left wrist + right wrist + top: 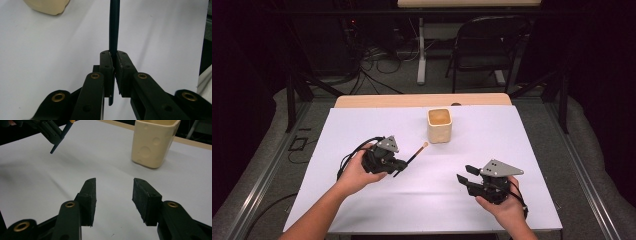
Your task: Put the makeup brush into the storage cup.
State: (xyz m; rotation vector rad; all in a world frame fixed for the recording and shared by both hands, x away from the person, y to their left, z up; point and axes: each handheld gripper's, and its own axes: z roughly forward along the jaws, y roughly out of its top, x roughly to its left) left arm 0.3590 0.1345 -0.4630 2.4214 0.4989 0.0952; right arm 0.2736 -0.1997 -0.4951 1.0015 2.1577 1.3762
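A: High view, nearest the camera: what do the forearms carry?

B: The right gripper (468, 174) sits low at the right over the white table sheet (362, 125), jaws parted with nothing between them. The left gripper (403, 165) sits at centre-left, clamped on a thin dark stick with a tan tip (416, 154) that slants up toward the cream, square-mouthed plastic cup (439, 125). The cup stands upright near the far edge, apart from the stick's tip.

A: Left gripper view?

B: The two black pads (107, 65) press the dark stick (114, 30) from both sides. The stick runs straight ahead above the sheet; a short end projects behind the pads. A corner of the cup (47, 6) shows top left.

A: Right gripper view?

B: The jaws stand about half open, empty, over bare sheet. The cup (152, 143), dimpled with round hollows, stands ahead at the right. The left gripper (51, 132) appears top left, gripping the stick (60, 142).
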